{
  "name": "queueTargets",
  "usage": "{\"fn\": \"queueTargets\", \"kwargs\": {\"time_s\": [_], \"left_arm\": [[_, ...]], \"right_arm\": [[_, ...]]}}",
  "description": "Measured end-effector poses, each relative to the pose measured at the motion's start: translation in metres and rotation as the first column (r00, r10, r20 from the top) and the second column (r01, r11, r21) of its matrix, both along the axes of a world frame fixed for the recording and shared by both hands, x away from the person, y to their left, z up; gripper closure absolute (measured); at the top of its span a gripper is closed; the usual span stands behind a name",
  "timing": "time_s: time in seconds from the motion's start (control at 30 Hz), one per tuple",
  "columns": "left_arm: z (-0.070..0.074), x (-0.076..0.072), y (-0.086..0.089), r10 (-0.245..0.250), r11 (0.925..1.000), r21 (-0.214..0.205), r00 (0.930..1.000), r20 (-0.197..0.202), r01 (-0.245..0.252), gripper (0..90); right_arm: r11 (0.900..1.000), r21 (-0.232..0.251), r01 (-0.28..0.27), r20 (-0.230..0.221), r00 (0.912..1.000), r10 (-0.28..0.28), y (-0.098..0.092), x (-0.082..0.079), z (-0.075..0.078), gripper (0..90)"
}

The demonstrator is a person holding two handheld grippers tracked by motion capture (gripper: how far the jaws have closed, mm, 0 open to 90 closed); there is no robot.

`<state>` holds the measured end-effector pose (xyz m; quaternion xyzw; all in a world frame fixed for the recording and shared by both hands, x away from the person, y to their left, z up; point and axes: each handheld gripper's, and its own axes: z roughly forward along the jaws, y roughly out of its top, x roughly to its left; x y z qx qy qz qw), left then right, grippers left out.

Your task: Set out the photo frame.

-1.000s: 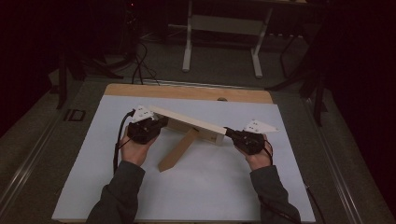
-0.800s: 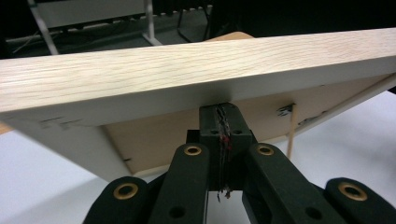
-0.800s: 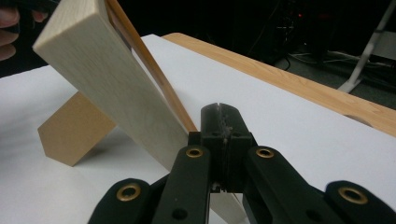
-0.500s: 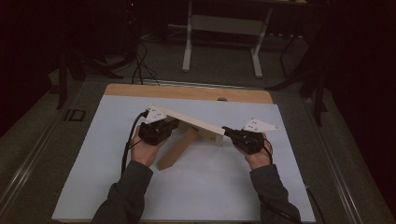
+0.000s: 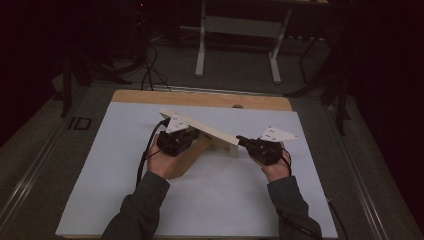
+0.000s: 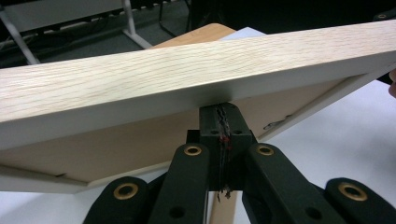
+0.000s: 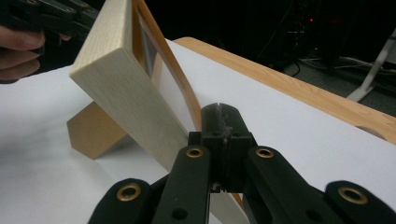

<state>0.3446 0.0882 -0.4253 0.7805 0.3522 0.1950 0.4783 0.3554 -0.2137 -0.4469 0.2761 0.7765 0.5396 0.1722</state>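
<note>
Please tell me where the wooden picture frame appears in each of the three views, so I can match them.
High view: wooden picture frame at centre, between both claws.
Left gripper view: frame spans the upper half, above the shut left claw.
Right gripper view: frame at left centre.
Shared landmark: white table mat.

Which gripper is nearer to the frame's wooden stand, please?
Left. The left gripper sits at the frame's back, just above the stand; the right gripper is at the frame's far end.
</note>
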Motion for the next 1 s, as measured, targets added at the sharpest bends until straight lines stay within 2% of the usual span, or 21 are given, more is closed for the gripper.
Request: {"fn": "queueTargets", "kwargs": {"time_s": [0.3,1.0], "left_arm": [[0.001,0.001,-0.004,-0.003,1.0000,0.001,1.0000,-0.002,0.003,90.0],[0.001,0.008,0.005,0.024,0.9996,-0.016,0.9995,-0.022,-0.024,90.0]], "right_arm": [[0.9997,-0.007,-0.022,0.012,0.9997,0.022,0.003,-0.003,0.005,89.7],[0.9953,-0.024,-0.094,0.031,0.9950,0.095,0.024,-0.015,0.010,89.7]]}}
